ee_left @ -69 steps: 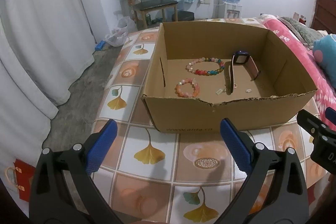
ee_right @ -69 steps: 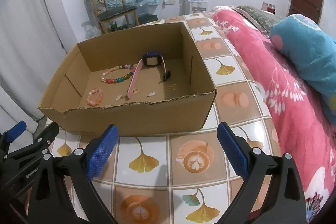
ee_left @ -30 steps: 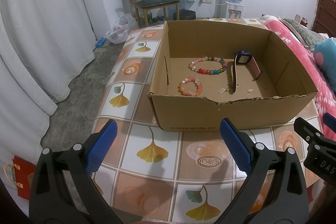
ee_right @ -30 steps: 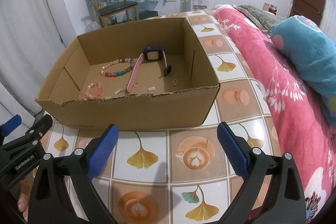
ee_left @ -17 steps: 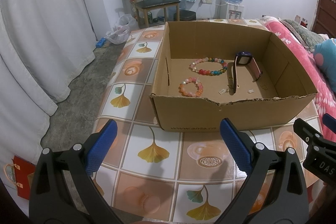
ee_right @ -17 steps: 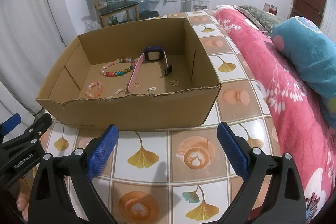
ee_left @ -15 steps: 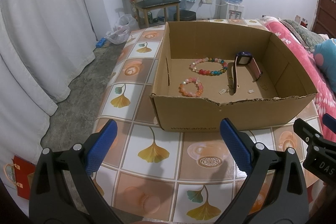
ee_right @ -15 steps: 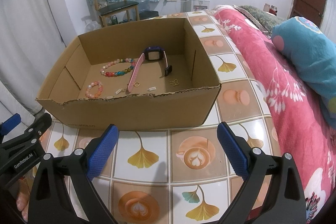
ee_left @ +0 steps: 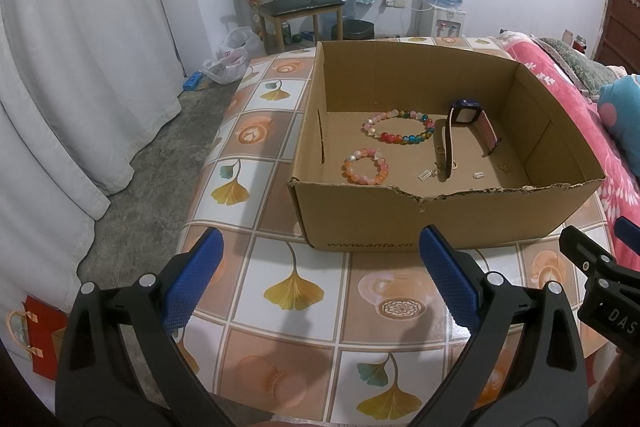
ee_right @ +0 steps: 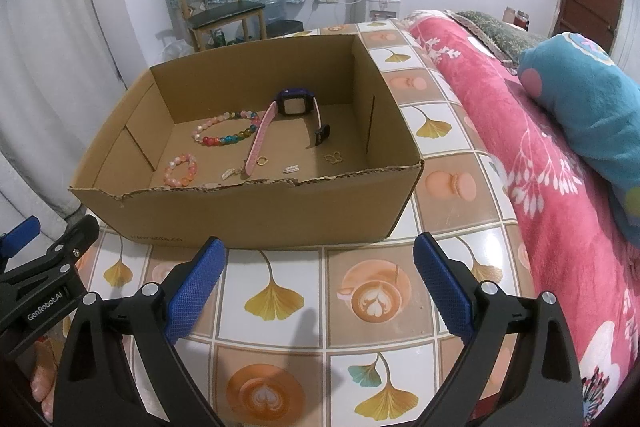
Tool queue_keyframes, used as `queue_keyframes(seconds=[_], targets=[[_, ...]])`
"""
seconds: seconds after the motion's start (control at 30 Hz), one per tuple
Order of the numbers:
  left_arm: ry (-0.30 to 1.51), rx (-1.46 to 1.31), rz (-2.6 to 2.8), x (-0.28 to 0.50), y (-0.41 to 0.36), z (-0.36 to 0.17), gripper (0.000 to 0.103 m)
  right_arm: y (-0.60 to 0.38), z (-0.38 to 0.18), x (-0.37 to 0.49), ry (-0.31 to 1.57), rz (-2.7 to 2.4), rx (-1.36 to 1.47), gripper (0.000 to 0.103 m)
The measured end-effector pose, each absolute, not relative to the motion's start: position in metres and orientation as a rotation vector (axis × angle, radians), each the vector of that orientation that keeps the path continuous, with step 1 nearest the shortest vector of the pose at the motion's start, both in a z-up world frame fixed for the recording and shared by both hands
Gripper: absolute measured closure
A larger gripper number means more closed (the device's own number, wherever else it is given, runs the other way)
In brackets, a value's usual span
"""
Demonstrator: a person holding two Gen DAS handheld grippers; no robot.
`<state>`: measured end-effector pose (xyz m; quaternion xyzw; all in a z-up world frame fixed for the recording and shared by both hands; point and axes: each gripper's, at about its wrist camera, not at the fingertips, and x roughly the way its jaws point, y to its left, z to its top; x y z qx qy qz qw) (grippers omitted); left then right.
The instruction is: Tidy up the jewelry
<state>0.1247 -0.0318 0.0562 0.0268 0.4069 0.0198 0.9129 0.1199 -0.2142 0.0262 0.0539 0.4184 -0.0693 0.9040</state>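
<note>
The jewelry was seen inside the cardboard box [ee_left: 440, 223], straight ahead of both grippers. The pink watch [ee_right: 260, 135] lay lengthwise, front to back. The left gripper [ee_left: 318, 279] and right gripper [ee_right: 316, 281] were held wide apart, empty, about equally near.

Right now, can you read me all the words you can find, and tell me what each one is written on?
"www.anta.cn" on the front wall of the cardboard box.
"GenRobot.AI" on the left gripper, seen from the right wrist camera.
"DAS", cut off at the picture's edge, on the right gripper, seen from the left wrist camera.
The smartwatch screen shows nothing readable.
The water dispenser markings are too small to read.
</note>
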Motion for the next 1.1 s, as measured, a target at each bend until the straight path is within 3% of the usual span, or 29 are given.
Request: queue_keyframes(seconds=[1.1], targets=[[0.835, 0.043, 0.044, 0.1258, -0.0309, 0.062, 0.008, -0.2116, 0.0267, 0.1197, 0.863, -0.144, 0.107, 0.011]])
